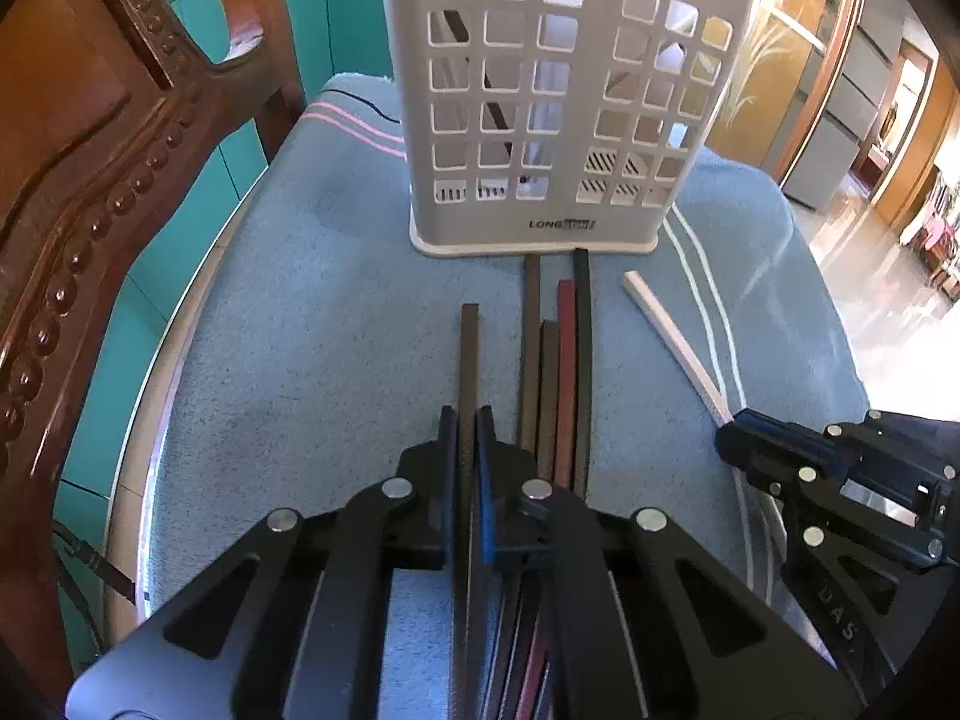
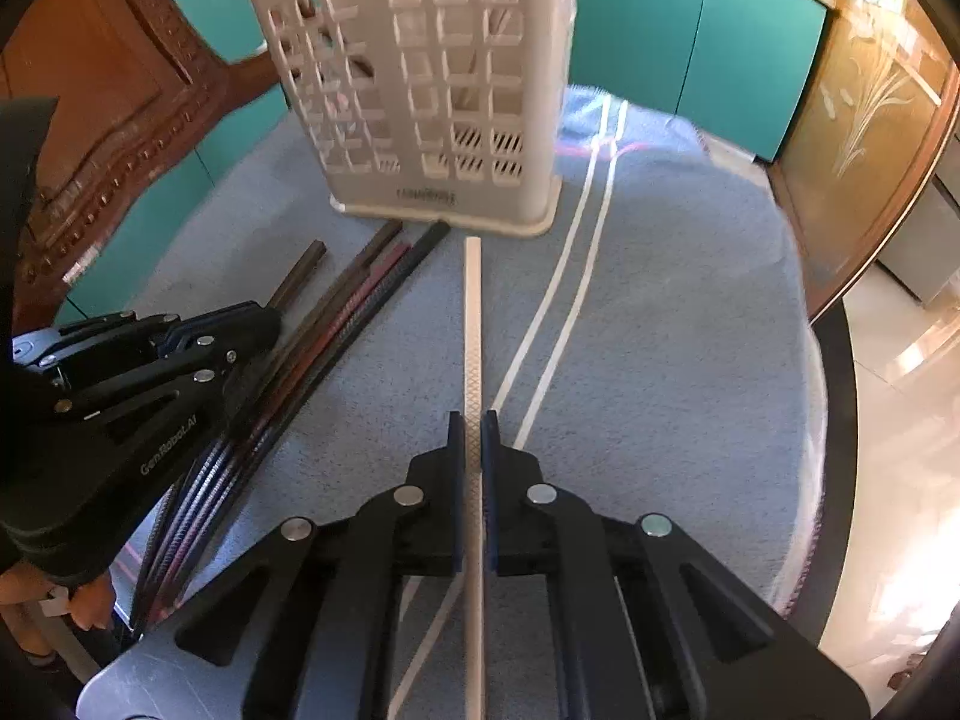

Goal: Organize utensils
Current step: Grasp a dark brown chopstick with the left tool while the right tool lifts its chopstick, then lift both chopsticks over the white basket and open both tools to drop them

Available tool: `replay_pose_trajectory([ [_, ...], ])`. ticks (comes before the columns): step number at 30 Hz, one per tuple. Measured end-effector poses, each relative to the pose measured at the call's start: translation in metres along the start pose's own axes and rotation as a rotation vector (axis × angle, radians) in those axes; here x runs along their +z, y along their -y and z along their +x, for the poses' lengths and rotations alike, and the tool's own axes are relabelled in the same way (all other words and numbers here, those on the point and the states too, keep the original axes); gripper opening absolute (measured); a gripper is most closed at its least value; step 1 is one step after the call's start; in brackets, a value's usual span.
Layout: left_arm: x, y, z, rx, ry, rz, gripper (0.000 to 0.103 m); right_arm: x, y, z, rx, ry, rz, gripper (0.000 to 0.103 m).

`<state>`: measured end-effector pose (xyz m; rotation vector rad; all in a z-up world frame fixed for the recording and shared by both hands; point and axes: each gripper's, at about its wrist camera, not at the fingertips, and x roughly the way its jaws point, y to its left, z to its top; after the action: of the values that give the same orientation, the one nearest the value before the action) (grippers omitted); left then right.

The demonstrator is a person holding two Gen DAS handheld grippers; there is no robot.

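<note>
My left gripper (image 1: 467, 420) is shut on a dark brown chopstick (image 1: 469, 354) that points toward the grey perforated utensil holder (image 1: 558, 102). Right of it lie several dark and red chopsticks (image 1: 561, 372) side by side on the blue cloth. A dark stick leans inside the holder's left compartment. My right gripper (image 2: 474, 423) is shut on a white chopstick (image 2: 473, 324), its far tip near the holder's base (image 2: 444, 204). The left gripper (image 2: 264, 324) shows at the left of the right wrist view, the right gripper (image 1: 729, 435) at the right of the left wrist view.
A blue towel (image 1: 312, 324) with white and pink stripes covers a round table. A carved wooden chair back (image 1: 108, 138) stands at the left, teal cabinets (image 2: 720, 42) behind. The table edge drops to a shiny floor (image 2: 900, 420) on the right. A person's hand (image 2: 90, 600) shows low left.
</note>
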<state>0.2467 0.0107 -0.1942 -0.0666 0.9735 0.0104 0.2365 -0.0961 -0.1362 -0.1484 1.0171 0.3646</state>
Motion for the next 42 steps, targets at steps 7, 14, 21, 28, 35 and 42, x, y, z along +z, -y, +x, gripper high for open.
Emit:
replay_pose_trajectory([
  [7,0.004,0.003,-0.067,-0.03,0.191,0.013,0.007,0.001,0.017,-0.075,0.09,0.191,0.043,0.006],
  [14,0.006,0.001,-0.181,-0.098,0.46,0.031,0.007,0.003,0.032,-0.161,0.18,0.396,0.063,0.006],
  [21,0.052,-0.004,-0.259,-0.125,0.674,0.01,0.007,0.061,0.041,-0.224,0.227,0.569,0.104,0.006],
  [28,0.107,-0.012,-0.269,-0.107,0.894,-0.122,0.007,0.115,0.048,-0.237,0.172,0.731,0.196,0.006],
  [35,0.139,-0.024,-0.201,-0.043,0.818,-0.203,0.007,0.141,0.039,-0.18,0.075,0.824,0.228,0.006],
  [42,0.147,-0.009,-0.168,0.01,0.748,-0.136,0.007,0.151,0.026,-0.126,0.056,0.763,0.141,0.006],
])
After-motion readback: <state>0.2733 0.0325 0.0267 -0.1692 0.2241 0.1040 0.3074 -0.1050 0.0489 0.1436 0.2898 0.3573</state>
